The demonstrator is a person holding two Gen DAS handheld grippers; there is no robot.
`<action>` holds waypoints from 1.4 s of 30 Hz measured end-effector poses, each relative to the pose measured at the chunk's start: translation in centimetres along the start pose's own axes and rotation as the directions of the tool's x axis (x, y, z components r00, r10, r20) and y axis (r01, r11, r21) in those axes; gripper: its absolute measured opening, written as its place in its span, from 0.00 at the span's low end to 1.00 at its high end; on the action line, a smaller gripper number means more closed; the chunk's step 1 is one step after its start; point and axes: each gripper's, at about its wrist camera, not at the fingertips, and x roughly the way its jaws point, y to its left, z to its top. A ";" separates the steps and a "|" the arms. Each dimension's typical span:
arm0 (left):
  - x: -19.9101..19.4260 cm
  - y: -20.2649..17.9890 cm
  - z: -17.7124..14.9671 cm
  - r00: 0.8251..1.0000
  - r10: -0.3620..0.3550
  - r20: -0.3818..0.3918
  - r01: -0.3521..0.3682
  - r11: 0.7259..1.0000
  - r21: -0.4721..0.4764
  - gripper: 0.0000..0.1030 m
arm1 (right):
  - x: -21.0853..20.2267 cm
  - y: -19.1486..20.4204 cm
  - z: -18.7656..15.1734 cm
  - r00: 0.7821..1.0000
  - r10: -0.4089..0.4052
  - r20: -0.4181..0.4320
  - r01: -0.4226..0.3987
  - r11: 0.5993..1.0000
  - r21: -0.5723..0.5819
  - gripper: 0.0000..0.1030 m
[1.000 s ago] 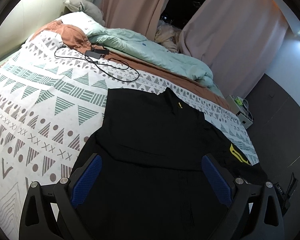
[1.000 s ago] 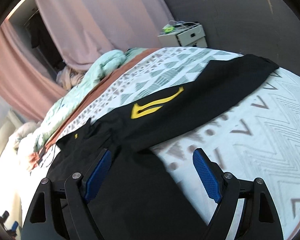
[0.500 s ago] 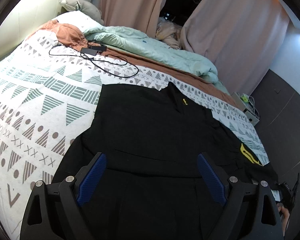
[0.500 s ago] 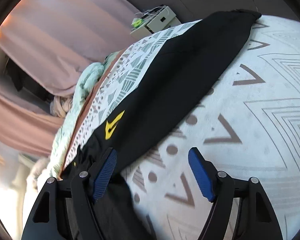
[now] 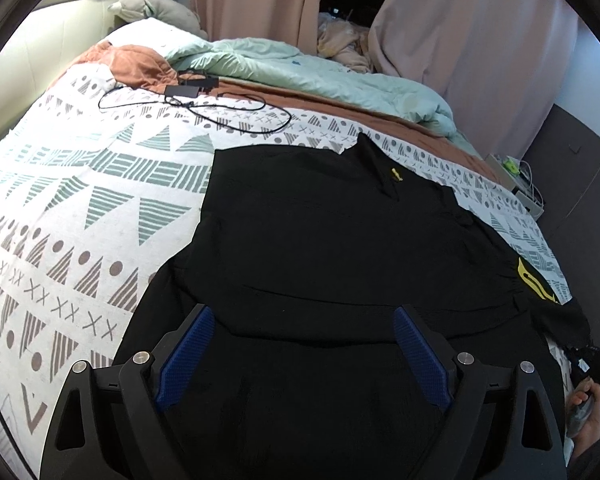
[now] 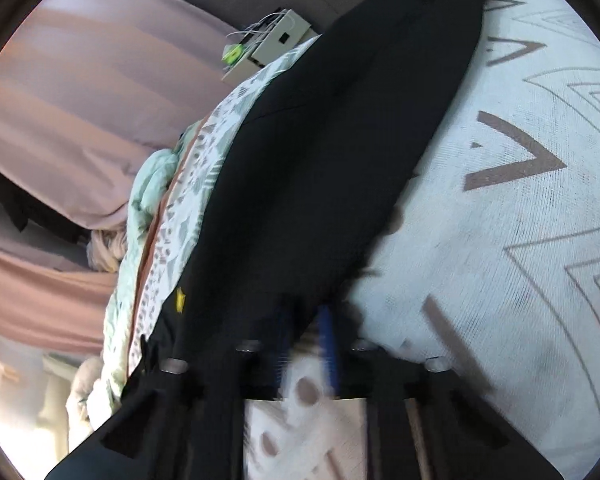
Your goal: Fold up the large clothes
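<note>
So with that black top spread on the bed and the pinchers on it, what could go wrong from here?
The right gripper has shut on the edge of the black top's sleeve; so thin a pinch may slip when lifted. The left gripper is open over the black top, so one-sided pulling could skew it. The charger cable lies near the collar and might snag.

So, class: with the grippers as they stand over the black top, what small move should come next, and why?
Probably lift the right gripper and carry the sleeve across the black top. Its jaws look shut on the sleeve's edge, though blurred; the left gripper hangs open over the body.
</note>
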 end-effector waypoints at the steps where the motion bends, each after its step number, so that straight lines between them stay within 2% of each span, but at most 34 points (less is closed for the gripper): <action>1: 0.1 0.2 0.0 1.000 -0.002 -0.005 0.002 1.000 -0.009 0.89 | 0.0 -0.3 0.0 1.000 0.021 0.005 -0.022 1.000 0.012 0.05; 5: -0.5 0.7 0.2 1.000 -0.022 0.003 0.022 0.999 -0.040 0.89 | -1.5 1.1 -0.3 0.997 0.063 0.050 -0.062 0.998 -0.019 0.04; 9: -1.2 0.7 0.2 0.999 -0.037 0.010 0.037 0.999 -0.039 0.89 | -4.2 4.2 -1.2 0.990 0.085 0.115 -0.075 0.993 -0.088 0.03; 14: -1.3 0.7 0.4 0.998 -0.056 0.003 0.056 0.997 -0.047 0.89 | -6.8 7.5 -2.3 0.979 0.150 0.139 -0.131 0.982 -0.139 0.03; 18: -0.9 0.6 0.3 0.997 -0.075 -0.015 0.074 0.996 -0.054 0.89 | -8.2 11.2 -4.2 0.972 0.205 0.118 -0.180 0.964 -0.193 0.03; 26: -2.0 1.8 0.8 0.992 -0.129 0.004 0.128 0.987 -0.100 0.89 | -9.6 16.9 -8.5 0.960 0.271 0.072 -0.239 0.926 -0.291 0.03; 31: -2.5 2.7 1.1 0.986 -0.168 0.011 0.168 0.974 -0.154 0.89 | -9.3 20.3 -12.0 0.954 0.300 0.008 -0.277 0.889 -0.364 0.03; 36: -3.0 3.3 1.5 0.981 -0.194 0.021 0.195 0.965 -0.174 0.89 | -7.0 22.9 -15.6 0.955 0.287 -0.069 -0.289 0.862 -0.416 0.03; 42: -3.4 4.8 1.9 0.974 -0.224 0.039 0.227 0.943 -0.244 0.89 | -3.4 25.2 -18.0 0.962 0.237 -0.139 -0.275 0.842 -0.465 0.03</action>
